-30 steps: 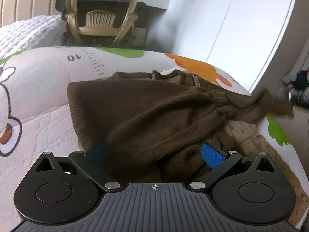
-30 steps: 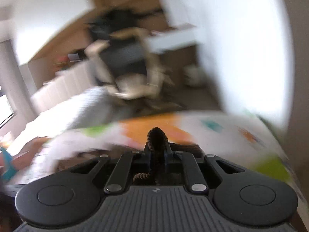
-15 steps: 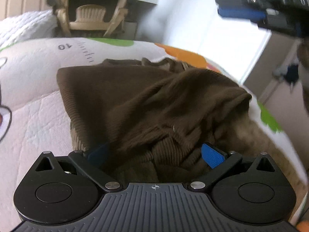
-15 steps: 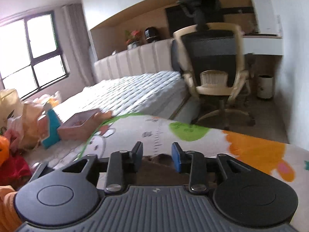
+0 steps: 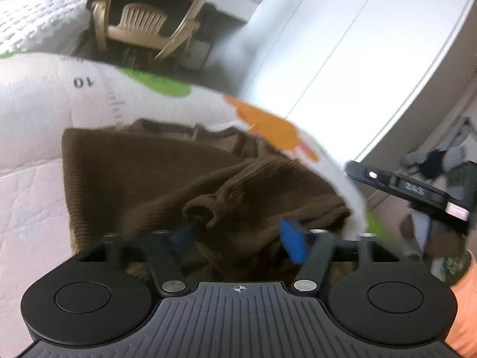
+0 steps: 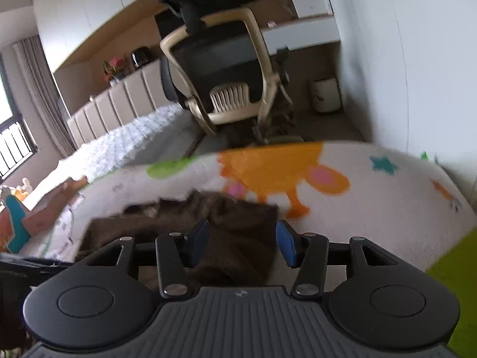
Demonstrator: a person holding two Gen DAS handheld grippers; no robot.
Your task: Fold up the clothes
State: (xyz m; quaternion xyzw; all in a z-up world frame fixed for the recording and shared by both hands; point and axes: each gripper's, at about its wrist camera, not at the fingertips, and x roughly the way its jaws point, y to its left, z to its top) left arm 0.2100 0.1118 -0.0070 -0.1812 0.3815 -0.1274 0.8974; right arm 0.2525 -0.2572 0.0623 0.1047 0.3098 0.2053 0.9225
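Note:
A dark brown knit sweater (image 5: 155, 173) lies on a cartoon-print quilt (image 5: 32, 125), with one sleeve laid across its body and the cuff (image 5: 208, 208) bunched near the front. My left gripper (image 5: 238, 238) is open just over the near part of the sweater, its blue pads (image 5: 293, 244) wide apart beside the cuff. In the right wrist view the sweater (image 6: 238, 217) sits below and ahead of my right gripper (image 6: 241, 241), which is open over the garment's right side. The right gripper (image 5: 402, 185) also shows at the right of the left wrist view.
A beige office chair (image 6: 226, 68) stands beyond the quilt's far edge, beside a white textured bed (image 6: 125, 140). A white wall (image 5: 342, 44) runs along the right. A cardboard box (image 6: 50, 205) and toys lie at the left. A small bin (image 6: 325, 95) stands by the wall.
My right gripper let go of the brown sleeve, opened and dropped to the sweater's right side. The sleeve now lies across the body. My left gripper stayed open and tilted slightly.

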